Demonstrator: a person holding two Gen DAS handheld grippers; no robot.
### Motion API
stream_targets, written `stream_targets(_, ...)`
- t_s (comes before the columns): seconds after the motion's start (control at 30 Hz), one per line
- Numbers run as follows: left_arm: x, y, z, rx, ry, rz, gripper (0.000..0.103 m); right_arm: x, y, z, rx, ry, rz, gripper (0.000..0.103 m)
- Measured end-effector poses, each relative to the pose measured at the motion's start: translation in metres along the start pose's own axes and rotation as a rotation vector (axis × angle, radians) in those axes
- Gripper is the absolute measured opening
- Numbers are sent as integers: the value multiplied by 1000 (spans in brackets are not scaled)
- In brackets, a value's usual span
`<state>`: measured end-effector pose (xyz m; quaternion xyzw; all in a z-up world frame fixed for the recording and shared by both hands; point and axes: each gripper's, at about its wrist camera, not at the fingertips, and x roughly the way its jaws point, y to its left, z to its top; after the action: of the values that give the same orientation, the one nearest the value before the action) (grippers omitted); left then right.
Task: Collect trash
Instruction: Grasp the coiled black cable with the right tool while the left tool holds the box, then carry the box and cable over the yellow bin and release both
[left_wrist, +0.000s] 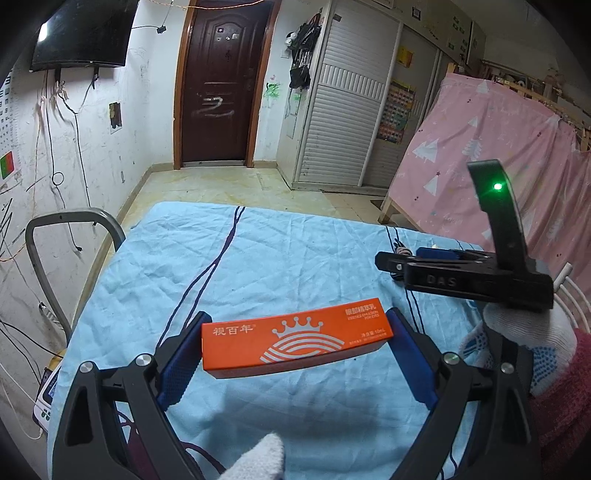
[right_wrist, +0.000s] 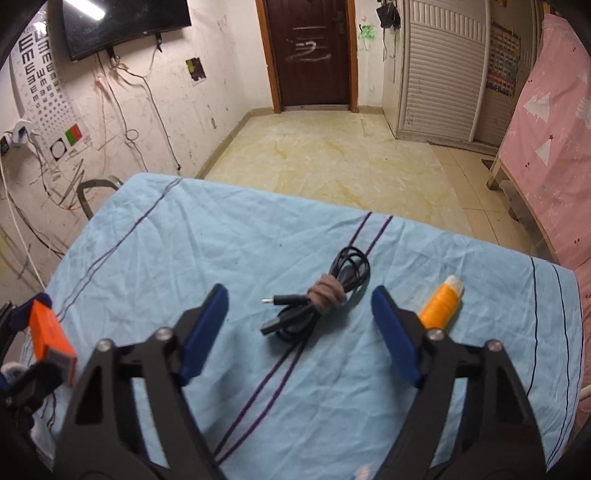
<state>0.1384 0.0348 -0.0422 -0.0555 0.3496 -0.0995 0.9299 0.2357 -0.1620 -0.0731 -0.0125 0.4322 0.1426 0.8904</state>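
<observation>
An orange carton (left_wrist: 295, 338) printed with a white crown hangs just above the blue cloth-covered table (left_wrist: 258, 258). My left gripper (left_wrist: 298, 317) is shut on it, a blue pad pressing each end. The carton also shows at the left edge of the right wrist view (right_wrist: 48, 332). My right gripper (right_wrist: 299, 291) stands open over a coiled black USB cable (right_wrist: 317, 301) tied with a brown band; its pads do not touch the cable. An orange tube with a white cap (right_wrist: 441, 304) lies just outside the right finger. The right gripper (left_wrist: 391, 260) is to the right of the carton.
A grey metal chair frame (left_wrist: 74, 221) stands off the table's left edge, with a white device (left_wrist: 46, 391) and loose wires below it. A bed draped in pink fabric (right_wrist: 554, 129) stands to the right. Tiled floor (right_wrist: 332, 158) stretches beyond the far edge.
</observation>
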Motion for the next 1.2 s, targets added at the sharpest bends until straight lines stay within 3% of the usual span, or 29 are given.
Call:
stream_targets(0.3,0,-1,0,-6,11,-10,85,9,0,4,-45,20,-88,41)
stream_targets(0.67,-3,-2,-2,-4,-5,13,85,-8,2,-3,-66,-27,-91,40)
stream_targets(1.2,-20,-35,-14,36,13,-1,85,-92,-22,-25,11,-181,-34,40)
